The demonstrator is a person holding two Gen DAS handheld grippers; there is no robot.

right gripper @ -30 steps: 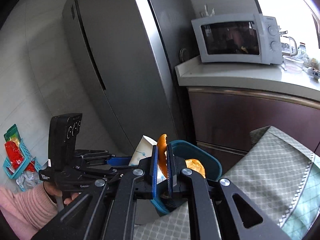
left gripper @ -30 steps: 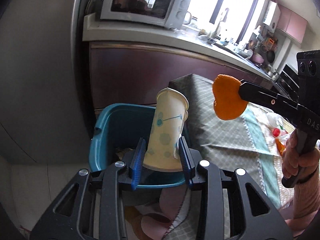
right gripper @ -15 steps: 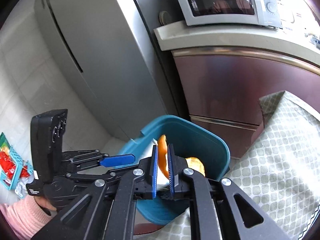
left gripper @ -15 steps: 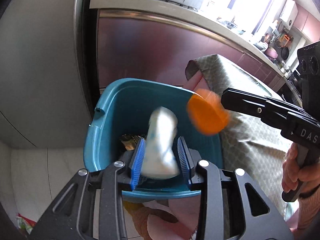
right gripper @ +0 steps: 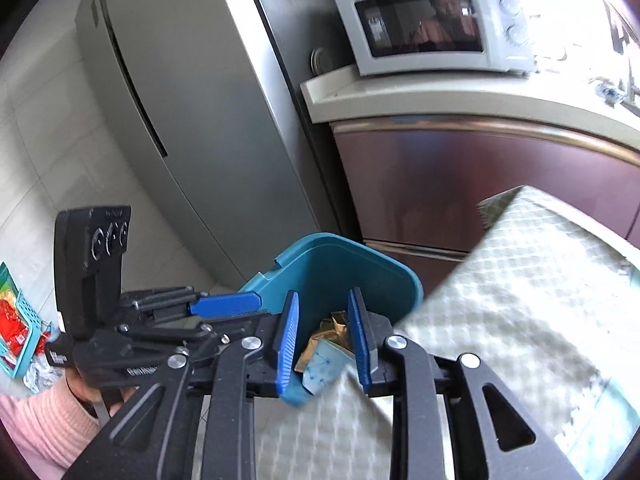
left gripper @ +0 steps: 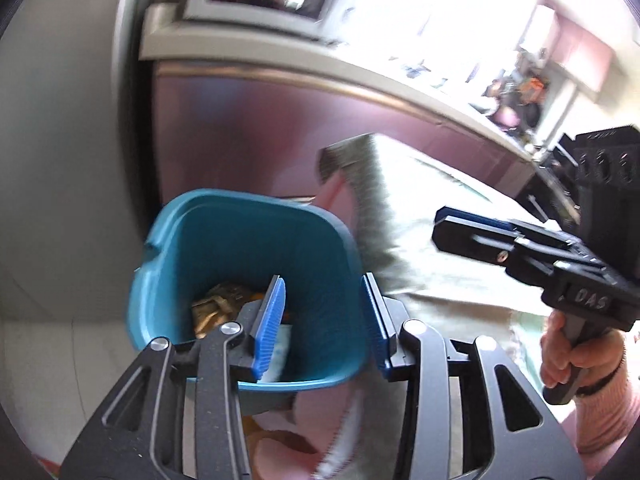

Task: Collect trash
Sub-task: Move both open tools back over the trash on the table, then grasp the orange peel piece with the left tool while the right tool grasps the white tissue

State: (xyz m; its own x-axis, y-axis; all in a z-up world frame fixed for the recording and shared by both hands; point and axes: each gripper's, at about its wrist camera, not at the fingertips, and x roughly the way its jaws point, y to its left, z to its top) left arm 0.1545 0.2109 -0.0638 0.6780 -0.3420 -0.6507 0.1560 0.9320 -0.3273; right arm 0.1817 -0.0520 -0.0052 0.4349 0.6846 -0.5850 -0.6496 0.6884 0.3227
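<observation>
While both handheld grippers hang over the teal trash bin, their jaws have just been opening and nothing is between them. Nearest the bin's front rim, the left gripper shows its blue pads spread, with only the bin's inside visible in the gap. Just beside the bin on the table side, the right gripper is also parted and empty. Inside the bin, low against the front wall, lies the patterned paper cup, pale with blue dots, on top of crumpled golden wrappers. An orange scrap peeks out beside the wrappers; its shape is too hidden to name. Against the bin's right side hangs the checked tablecloth of the table. Behind the bin stand a dark red cabinet and a silver refrigerator, with a white microwave on the counter above.

The release step looks done. To finish it well, each gripper should lift straight up clear of the rim before swinging back toward the table, keeping the jaws apart so no pad snags the bin or the cloth.
</observation>
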